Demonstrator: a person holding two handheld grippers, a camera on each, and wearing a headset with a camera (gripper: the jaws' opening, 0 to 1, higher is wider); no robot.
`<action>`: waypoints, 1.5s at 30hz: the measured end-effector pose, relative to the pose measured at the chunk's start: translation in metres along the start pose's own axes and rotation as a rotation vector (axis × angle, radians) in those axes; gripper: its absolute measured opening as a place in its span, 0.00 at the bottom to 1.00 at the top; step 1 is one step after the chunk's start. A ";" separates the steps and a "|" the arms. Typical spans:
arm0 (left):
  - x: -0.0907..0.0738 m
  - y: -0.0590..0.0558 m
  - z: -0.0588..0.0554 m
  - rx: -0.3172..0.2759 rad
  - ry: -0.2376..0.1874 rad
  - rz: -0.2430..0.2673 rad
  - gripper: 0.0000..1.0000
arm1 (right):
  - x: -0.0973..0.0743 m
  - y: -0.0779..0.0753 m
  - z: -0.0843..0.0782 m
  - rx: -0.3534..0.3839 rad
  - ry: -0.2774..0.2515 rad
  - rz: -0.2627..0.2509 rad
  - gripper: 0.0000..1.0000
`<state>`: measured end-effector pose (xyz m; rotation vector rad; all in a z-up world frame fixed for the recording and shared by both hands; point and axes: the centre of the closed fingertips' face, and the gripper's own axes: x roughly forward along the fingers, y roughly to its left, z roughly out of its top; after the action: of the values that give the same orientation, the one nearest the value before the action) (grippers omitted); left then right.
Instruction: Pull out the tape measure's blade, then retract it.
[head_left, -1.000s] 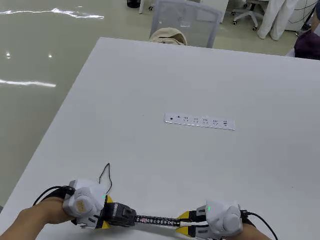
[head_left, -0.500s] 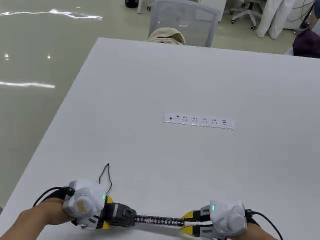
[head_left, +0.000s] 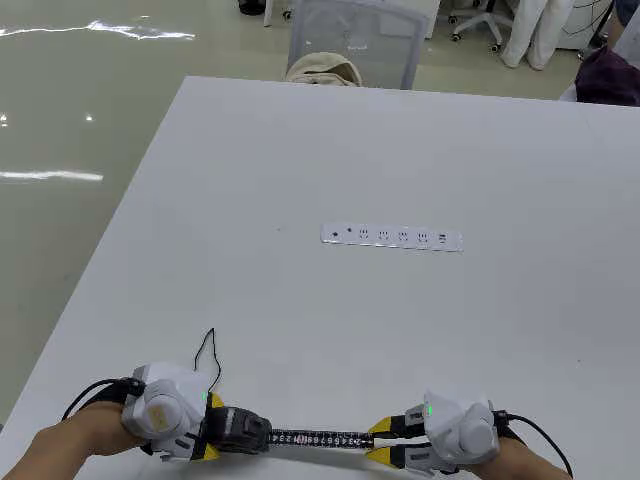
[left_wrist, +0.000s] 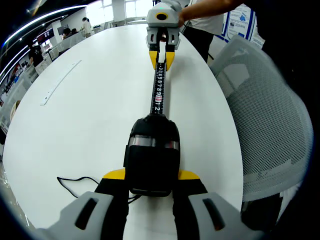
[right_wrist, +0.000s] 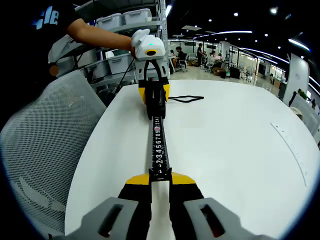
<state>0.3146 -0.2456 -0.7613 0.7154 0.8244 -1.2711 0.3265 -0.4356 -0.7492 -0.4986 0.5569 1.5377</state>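
— What sits on that smooth, matte white worktop (head_left: 400, 150)?
— A flat, slim white power strip (head_left: 391, 236) lies mid-surface. At 6 o'clock, by the near edge, the boxy black tape measure (head_left: 240, 430) is pinched in the left claw (head_left: 215, 428).
— And its blade (head_left: 320, 438)?
— It is a thin, black, numbered strip, stretched straight toward 3 o'clock, and the right claw (head_left: 382, 441) is pinched on its tip. A wiry black cord (head_left: 208, 350) curls at the tape measure's 11 o'clock.
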 end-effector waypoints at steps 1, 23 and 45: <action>0.000 0.000 0.000 0.000 0.000 0.000 0.29 | -0.001 0.000 0.000 0.000 0.000 -0.001 0.10; 0.000 -0.001 0.002 -0.002 0.001 0.000 0.29 | -0.009 -0.001 -0.010 0.011 0.006 -0.001 0.10; 0.001 0.000 0.002 -0.002 0.000 -0.001 0.29 | -0.017 -0.001 -0.019 0.026 0.017 -0.008 0.10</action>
<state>0.3146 -0.2476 -0.7613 0.7139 0.8264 -1.2713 0.3273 -0.4605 -0.7540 -0.4936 0.5869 1.5184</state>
